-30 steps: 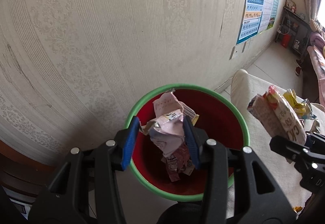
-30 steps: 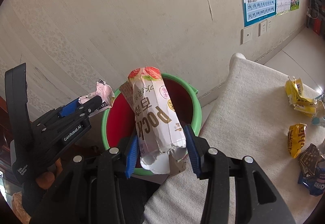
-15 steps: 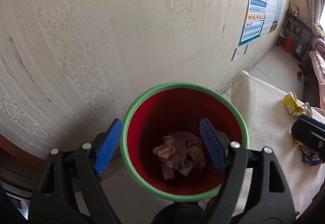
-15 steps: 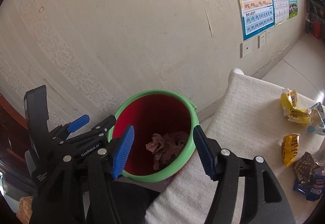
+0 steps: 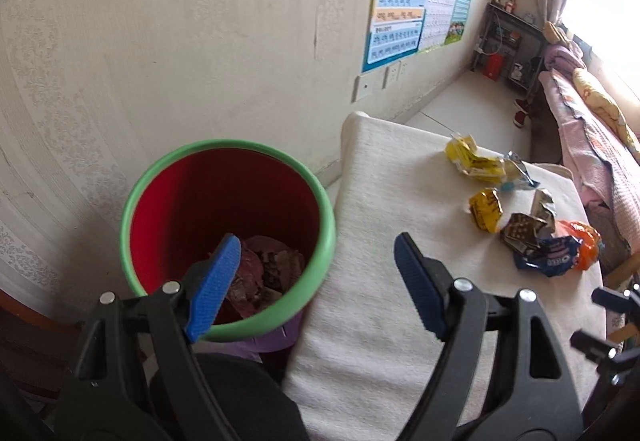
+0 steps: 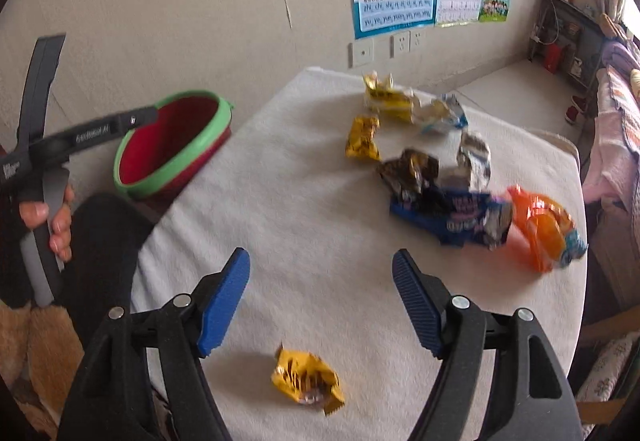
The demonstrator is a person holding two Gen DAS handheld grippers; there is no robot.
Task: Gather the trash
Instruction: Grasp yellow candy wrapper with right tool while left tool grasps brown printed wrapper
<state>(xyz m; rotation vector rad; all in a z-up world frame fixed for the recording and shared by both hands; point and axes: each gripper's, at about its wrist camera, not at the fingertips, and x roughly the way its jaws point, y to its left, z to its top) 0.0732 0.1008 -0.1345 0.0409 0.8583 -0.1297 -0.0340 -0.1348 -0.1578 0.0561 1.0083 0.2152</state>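
Both tools are empty and between pickups, so the step in hand looks like reaching for the next piece of litter on the white towel-covered worktop (image 6: pixel 304 201). The left hand-held gripper (image 5: pixel 316 281) hangs with its blue-padded jaws spread wide, one pad over the mouth of the red plastic bin with a green rim (image 5: pixel 228 217), which stands just beside the worktop's edge and already holds crumpled wrappers at its bottom. The right hand-held gripper (image 6: pixel 320 301) is likewise spread and holds nothing, poised above the cloth. The nearest trash to it is a small crumpled yellow wrapper (image 6: pixel 306 381), lying below and between its jaws. Farther off sit a yellow foil packet (image 6: pixel 363 138), a yellow-and-white bag (image 6: pixel 386 99), a dark brown crumpled wrapper (image 6: pixel 410 169), a blue biscuit packet (image 6: pixel 452 219) and an orange snack bag (image 6: pixel 546 227), the last three touching or overlapping. The next move likely calls for lowering the right tool until its pads straddle the small yellow wrapper, then closing gently, since thin foil may slip or skid on the towel.
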